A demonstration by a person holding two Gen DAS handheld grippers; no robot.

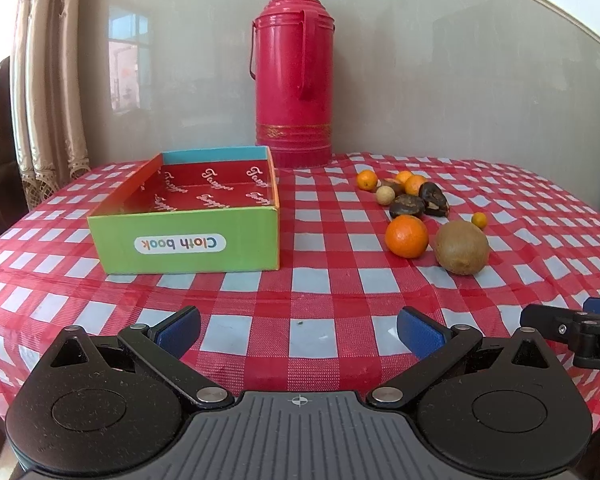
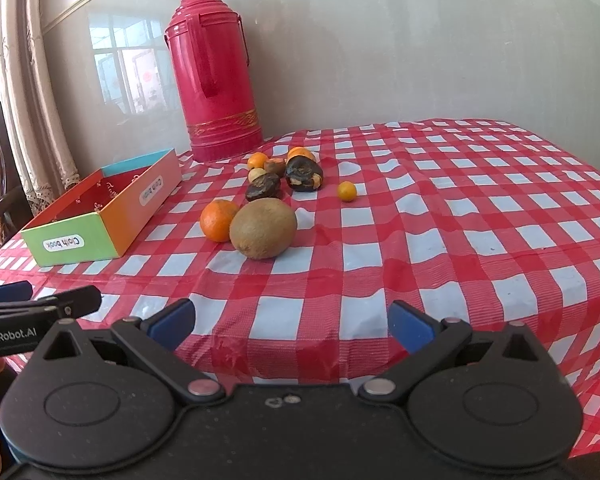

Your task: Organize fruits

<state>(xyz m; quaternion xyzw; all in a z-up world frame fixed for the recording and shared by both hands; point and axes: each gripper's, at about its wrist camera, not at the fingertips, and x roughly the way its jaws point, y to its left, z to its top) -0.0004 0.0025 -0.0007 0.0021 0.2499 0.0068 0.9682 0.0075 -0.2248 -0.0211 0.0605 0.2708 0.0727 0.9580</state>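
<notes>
A red thermos (image 1: pixel 293 76) stood at the wall behind the open box (image 1: pixel 188 216), which held no fruit. Right of the box lay the kiwi (image 2: pixel 263 228), touching an orange (image 2: pixel 218 220). Both the left gripper (image 1: pixel 299 330) and right gripper (image 2: pixel 291 326) were spread wide, holding nothing.

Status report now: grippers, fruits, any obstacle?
Left gripper open, right gripper open, both empty. Fruits loose on tablecloth, box empty. Nothing blocking; thermos behind.
</notes>
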